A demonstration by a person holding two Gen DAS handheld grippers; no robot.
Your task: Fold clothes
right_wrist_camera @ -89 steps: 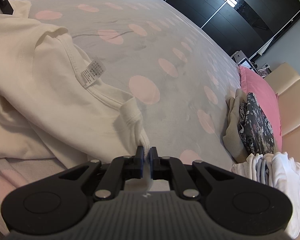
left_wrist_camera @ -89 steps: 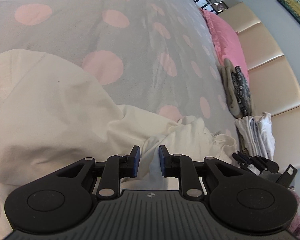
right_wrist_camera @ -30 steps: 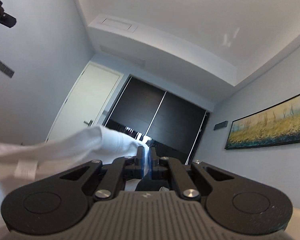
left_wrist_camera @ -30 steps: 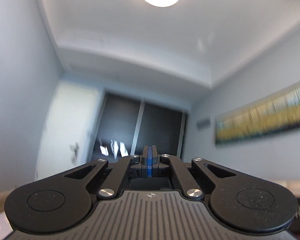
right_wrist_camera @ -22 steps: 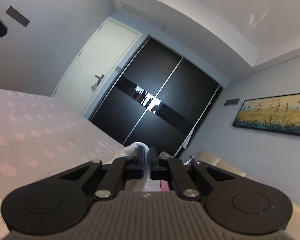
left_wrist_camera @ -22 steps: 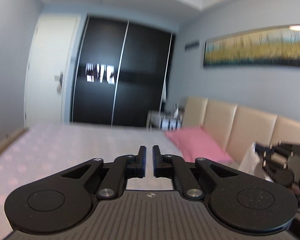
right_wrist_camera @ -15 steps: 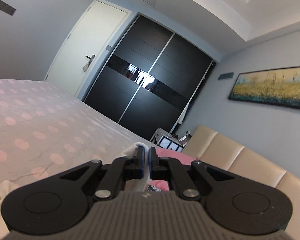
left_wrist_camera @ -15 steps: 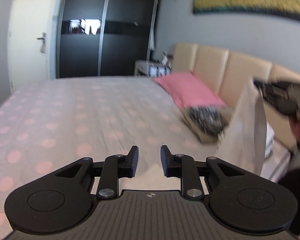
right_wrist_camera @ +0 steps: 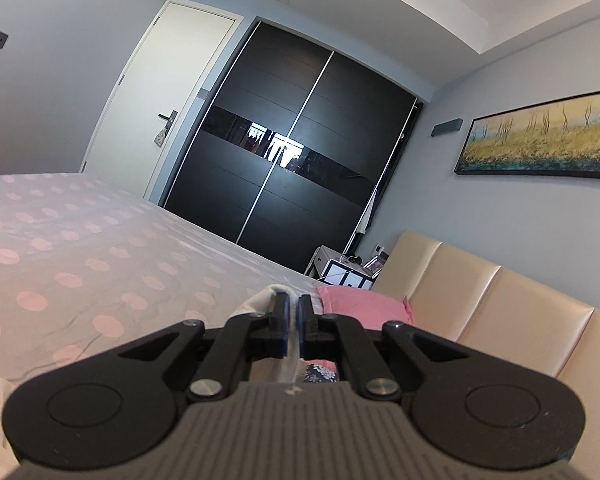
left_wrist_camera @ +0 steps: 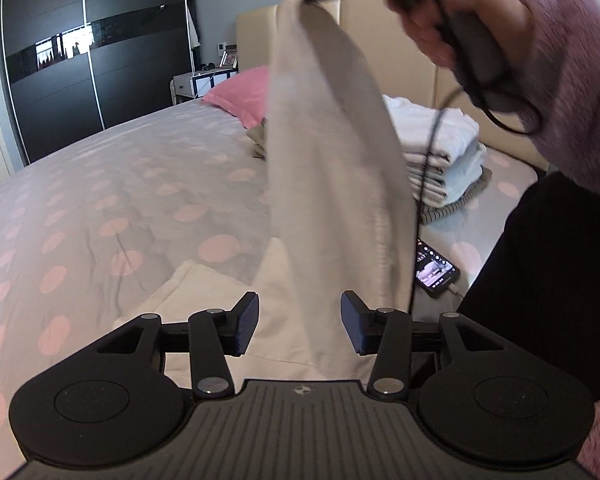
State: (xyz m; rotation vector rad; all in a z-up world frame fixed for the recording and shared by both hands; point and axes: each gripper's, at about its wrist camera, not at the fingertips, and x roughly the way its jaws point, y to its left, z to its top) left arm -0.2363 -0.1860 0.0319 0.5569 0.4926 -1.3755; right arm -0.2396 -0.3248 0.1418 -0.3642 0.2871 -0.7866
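- Left gripper [left_wrist_camera: 299, 326]: nearest item in the left wrist view. Fingers spread wide, holding nothing; the hanging cloth passes between and just beyond them without visible contact.
- White garment [left_wrist_camera: 332, 152]: the task's thing. Its top is pinched high in the air and it hangs as a long narrow drape. The lower part trails onto the bed [left_wrist_camera: 100, 208] near the bed's near edge, where more pale cloth lies flat just ahead of the left fingers. It is unfolded and bunched lengthwise, not spread.
- Right gripper [right_wrist_camera: 294, 320]: fingers pressed together on a strip of the white cloth, which shows between them in the right wrist view. In the left wrist view this tool sits at upper right, held by a hand [left_wrist_camera: 440, 28] in a fuzzy mauve sleeve [left_wrist_camera: 572, 80].
- Phone [left_wrist_camera: 434, 270]: lies screen-up near the bed's right edge, just beside the drape's lower hem.
- Stack of folded clothes [left_wrist_camera: 440, 152]: rests toward the bed's far right corner, by the headboard.
- Pink pillow [left_wrist_camera: 240, 92]: at the bed's far edge.
- Risk, single pinch: the garment hangs from one point, so it may slip free or twist.
- Risk, left grasp: closing on the bunched drape may catch two layers or the wrong edge, giving a crooked fold.
- Risk, hem: the swinging cloth may drag the phone or the cable.
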